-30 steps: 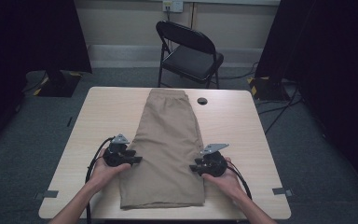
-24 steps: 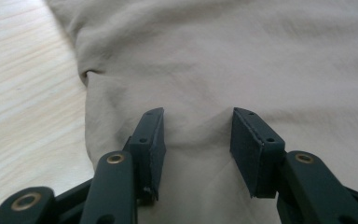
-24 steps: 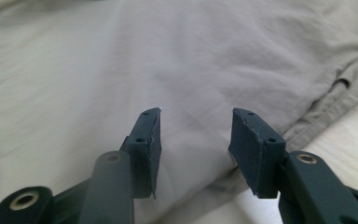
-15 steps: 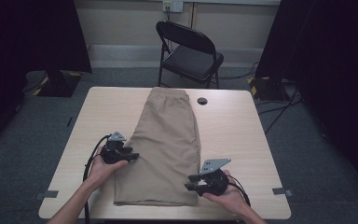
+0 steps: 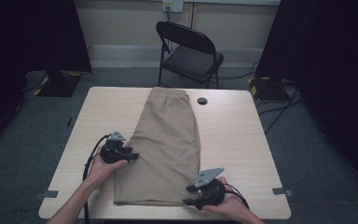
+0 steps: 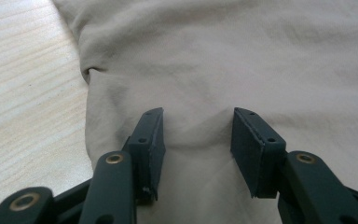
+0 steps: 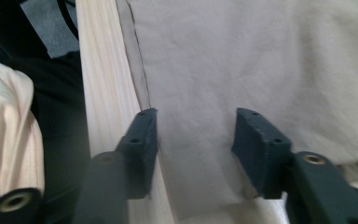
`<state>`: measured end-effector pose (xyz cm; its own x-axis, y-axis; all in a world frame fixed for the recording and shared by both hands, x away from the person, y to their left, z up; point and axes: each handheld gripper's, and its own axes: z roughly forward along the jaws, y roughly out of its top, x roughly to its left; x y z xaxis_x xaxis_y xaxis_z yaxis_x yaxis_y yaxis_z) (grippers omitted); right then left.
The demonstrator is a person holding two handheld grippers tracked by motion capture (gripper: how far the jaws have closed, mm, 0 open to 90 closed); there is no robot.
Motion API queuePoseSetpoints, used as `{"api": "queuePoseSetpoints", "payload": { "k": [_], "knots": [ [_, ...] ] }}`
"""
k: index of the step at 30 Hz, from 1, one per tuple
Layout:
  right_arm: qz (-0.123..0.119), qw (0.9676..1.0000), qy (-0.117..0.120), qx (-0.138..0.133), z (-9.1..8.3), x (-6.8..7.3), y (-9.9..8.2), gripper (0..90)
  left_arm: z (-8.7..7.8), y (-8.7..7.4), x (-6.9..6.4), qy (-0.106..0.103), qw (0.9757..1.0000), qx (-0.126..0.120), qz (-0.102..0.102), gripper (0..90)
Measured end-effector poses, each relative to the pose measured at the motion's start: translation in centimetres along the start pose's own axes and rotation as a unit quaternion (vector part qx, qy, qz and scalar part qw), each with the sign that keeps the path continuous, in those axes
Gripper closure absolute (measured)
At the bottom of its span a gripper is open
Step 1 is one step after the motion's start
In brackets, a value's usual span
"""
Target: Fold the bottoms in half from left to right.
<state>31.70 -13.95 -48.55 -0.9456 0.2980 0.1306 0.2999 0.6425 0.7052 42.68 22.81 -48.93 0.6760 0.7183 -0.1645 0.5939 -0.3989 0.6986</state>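
My left jaws (image 6: 196,140) straddle a shorts (image 5: 168,144) fold unclamped; right jaws (image 7: 196,149), just opening at five o'clock, could snag the hem.

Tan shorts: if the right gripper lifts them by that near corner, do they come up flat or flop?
Probably flop: the tan shorts lie limp on the table and bunch into a soft ridge between the left gripper jaws. Likely light; the cloth looks thin at the hem under the right gripper. Pushed, they would probably wrinkle rather than slide whole.
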Motion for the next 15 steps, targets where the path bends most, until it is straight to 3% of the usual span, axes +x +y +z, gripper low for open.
{"api": "queuePoseSetpoints", "payload": {
  "k": [4,15],
  "knots": [
    [-0.009,0.9999,0.001,0.008,0.24,0.08,-0.22,42.5,0.01,0.01,-0.03,0.000,1.0000,0.000,0.001,53.7],
    [-0.043,0.9990,-0.013,0.003,0.51,0.51,-0.55,42.2,0.02,0.02,-0.01,0.000,1.0000,0.001,0.000,53.7]
  ]
}}
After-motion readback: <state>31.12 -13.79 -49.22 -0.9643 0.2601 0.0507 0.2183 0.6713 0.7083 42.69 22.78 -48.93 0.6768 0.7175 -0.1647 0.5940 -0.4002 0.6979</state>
